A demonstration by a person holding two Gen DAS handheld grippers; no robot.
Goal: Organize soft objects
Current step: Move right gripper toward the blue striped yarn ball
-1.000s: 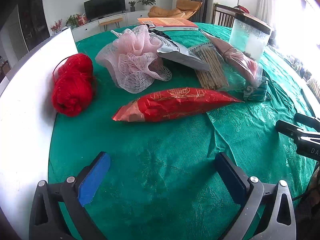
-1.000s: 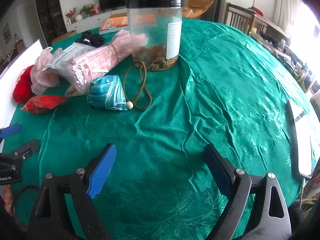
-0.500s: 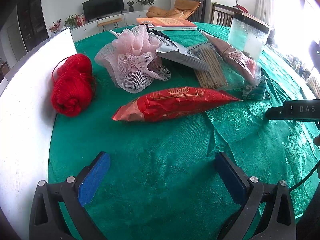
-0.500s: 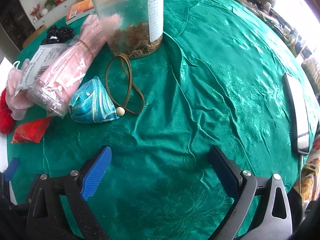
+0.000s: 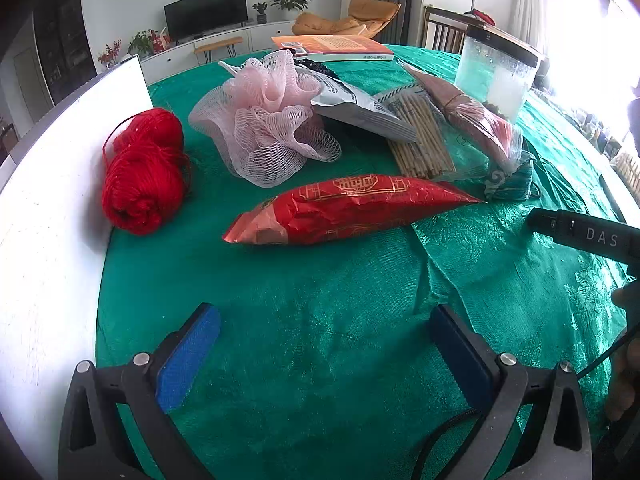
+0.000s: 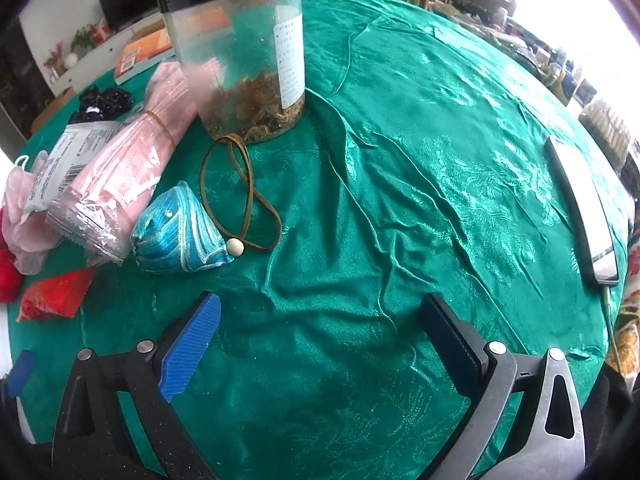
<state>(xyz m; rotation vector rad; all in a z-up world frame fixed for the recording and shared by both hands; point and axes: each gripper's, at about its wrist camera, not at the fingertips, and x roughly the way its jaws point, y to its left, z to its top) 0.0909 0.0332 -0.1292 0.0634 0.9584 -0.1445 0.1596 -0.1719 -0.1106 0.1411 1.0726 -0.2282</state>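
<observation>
Clearly nothing has been picked up yet. Over the last second the right gripper (image 6: pixel 320 320) has rolled and tipped further down toward the wrinkled green brocade tablecloth (image 6: pixel 400 160), and its jaws have just been opening to their widest, with only bare cloth between the blue pads. In the left wrist view its black body now pokes in from the right edge, level with the tip of the crinkled red foil snack packet (image 5: pixel 348 210), where a second ago it sat lower. The left gripper (image 5: pixel 324 340) has not shifted; its jaws stand wide apart over empty cloth too.

The soft things lie clustered at the far left of the table: a ball of red yarn (image 5: pixel 140 176) against the white board (image 5: pixel 48 240), a pink mesh bath puff (image 5: pixel 268 124) just beyond the red packet, and a small teal striped fabric pouch (image 6: pixel 180 232) with a brown cord loop and a wooden bead, lying just beside the clear-wrapped pink roll (image 6: pixel 120 176). A clear plastic jar with a black lid (image 6: pixel 236 52) stands behind the cord.

My reading — the right gripper is being readied for a first grasp, and the teal pouch is the nearest soft item to it. Sorting looks barely begun.
</observation>
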